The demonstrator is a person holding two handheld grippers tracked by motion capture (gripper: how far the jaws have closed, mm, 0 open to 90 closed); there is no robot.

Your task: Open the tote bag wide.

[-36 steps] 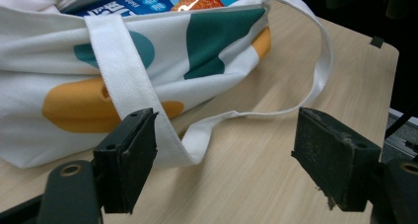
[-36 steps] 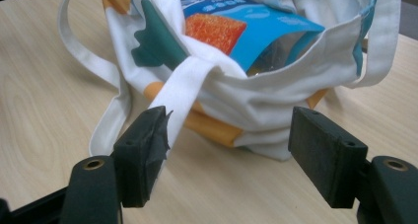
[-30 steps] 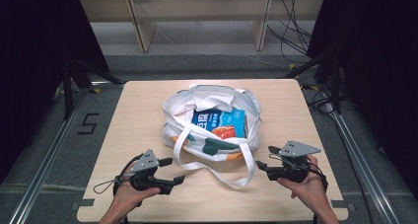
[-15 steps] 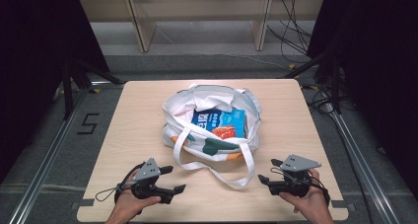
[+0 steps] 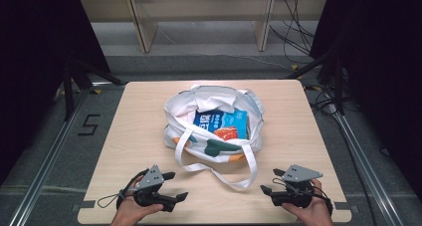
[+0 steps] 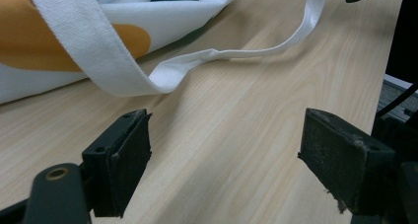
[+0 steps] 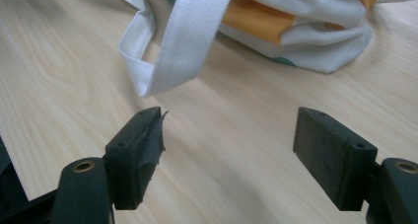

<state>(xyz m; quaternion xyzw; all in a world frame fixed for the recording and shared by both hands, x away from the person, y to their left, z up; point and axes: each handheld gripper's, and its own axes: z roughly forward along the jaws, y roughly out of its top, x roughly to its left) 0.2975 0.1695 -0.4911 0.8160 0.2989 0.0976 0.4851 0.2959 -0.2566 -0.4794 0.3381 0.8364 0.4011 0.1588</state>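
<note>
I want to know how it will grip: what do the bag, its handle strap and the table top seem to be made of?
The bag looks like soft matte cotton canvas: it slumps and creases, with printed orange and green patches. Its handle strap is white woven webbing, its ribbed weave plain in the left gripper view. The table top looks like pale wood or wood-look laminate, smooth, with a faint sheen; which one is unclear.

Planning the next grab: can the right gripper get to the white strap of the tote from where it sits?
Probably yes. The right gripper is open, low over the table, and the strap loops on bare wood just ahead of its jaws with nothing between them.
</note>
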